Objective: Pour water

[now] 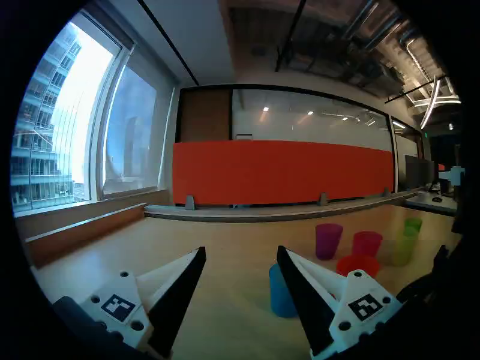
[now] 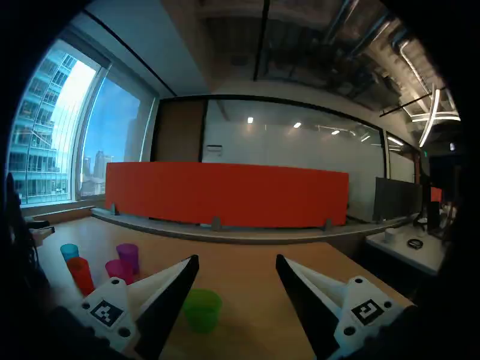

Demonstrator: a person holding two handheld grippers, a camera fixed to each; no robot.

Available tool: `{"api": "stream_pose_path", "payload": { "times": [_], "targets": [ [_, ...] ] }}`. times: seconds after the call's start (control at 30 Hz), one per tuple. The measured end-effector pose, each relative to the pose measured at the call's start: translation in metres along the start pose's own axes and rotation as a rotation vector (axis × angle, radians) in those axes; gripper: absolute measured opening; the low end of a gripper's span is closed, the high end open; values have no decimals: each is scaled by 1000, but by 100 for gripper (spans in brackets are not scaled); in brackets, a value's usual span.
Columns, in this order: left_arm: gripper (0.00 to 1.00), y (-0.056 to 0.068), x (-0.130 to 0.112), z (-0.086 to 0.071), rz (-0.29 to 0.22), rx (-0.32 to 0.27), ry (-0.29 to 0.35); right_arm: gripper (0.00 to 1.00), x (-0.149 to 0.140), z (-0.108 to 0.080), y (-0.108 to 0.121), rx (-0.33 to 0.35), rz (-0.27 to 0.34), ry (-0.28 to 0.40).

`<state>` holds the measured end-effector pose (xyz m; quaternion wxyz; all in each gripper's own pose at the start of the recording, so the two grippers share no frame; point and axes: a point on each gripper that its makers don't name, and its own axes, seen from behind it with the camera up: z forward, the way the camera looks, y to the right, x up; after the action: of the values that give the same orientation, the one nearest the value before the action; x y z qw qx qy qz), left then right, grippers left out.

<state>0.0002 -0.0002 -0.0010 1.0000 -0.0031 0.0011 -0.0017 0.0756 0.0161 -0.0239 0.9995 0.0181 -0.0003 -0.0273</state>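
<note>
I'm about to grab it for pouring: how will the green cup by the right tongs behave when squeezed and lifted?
The green cup looks like thin translucent plastic, so it is probably light and may flex if squeezed hard. It tapers toward its base and stands on a smooth wooden table, so a sideways nudge could slide or tip it.

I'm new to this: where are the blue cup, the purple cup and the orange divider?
blue cup (image 1: 278,300): left gripper view, lower side wall.
purple cup (image 1: 328,242): left gripper view, middle of its side.
orange divider (image 1: 282,173): left gripper view, centre of its face.
</note>
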Motion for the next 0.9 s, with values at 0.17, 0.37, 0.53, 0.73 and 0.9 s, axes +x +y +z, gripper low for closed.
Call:
{"api": "stream_pose_path", "payload": {
  "times": [0.17,0.37,0.53,0.73,0.9],
  "targets": [
    [88,-1,0,0,1,0,-1,99,4,-2,1,3,-4,16],
    [87,-1,-1,0,2,-1,-2,99,3,-2,3,12,-6,24],
    [87,0,-1,0,2,-1,-2,99,5,-2,6,16,-7,36],
    [87,0,-1,0,2,-1,-2,99,8,-1,8,16,2,64],
    [87,0,0,0,2,-1,-2,99,4,2,11,9,22,85]
  ]
}}
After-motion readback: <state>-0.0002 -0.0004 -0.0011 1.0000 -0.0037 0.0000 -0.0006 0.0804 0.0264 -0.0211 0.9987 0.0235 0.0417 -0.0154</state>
